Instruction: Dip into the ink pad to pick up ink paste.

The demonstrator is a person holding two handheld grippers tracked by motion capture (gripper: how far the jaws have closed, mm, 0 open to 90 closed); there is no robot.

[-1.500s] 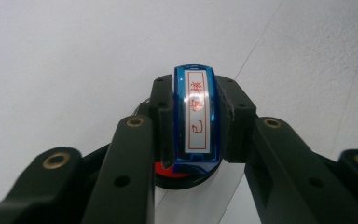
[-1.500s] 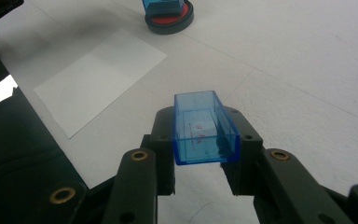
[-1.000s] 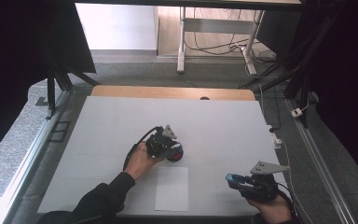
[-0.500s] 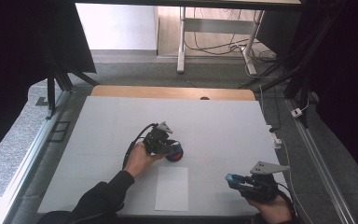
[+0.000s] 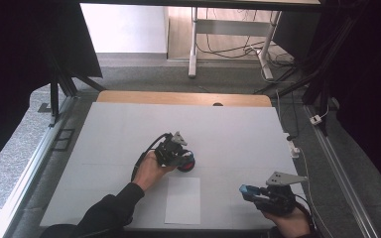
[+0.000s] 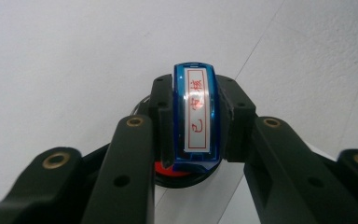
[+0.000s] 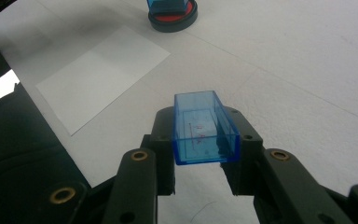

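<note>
A cable point(image 5: 302, 166) (thin, pale) hangs beside the table point(image 5: 129, 124); desk legs point(image 5: 194, 42) beyond.

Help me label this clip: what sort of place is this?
Probably a lab recording station: a white-covered table fenced by metal rails, dark curtains at the sides, loose cables on the floor behind.

**Stamp on the pad mid-table, cap near the right front corner**

The ink pad point(image 5: 187, 165) sits on the table point(image 5: 238, 129) about midway between its side edges, with the stamp point(image 6: 196, 116) standing on it. The sheet of paper point(image 5: 183, 200) lies just in front, reaching the front edge. The stamp cap point(image 5: 248, 192) is well to the right, near the front right corner.
</note>
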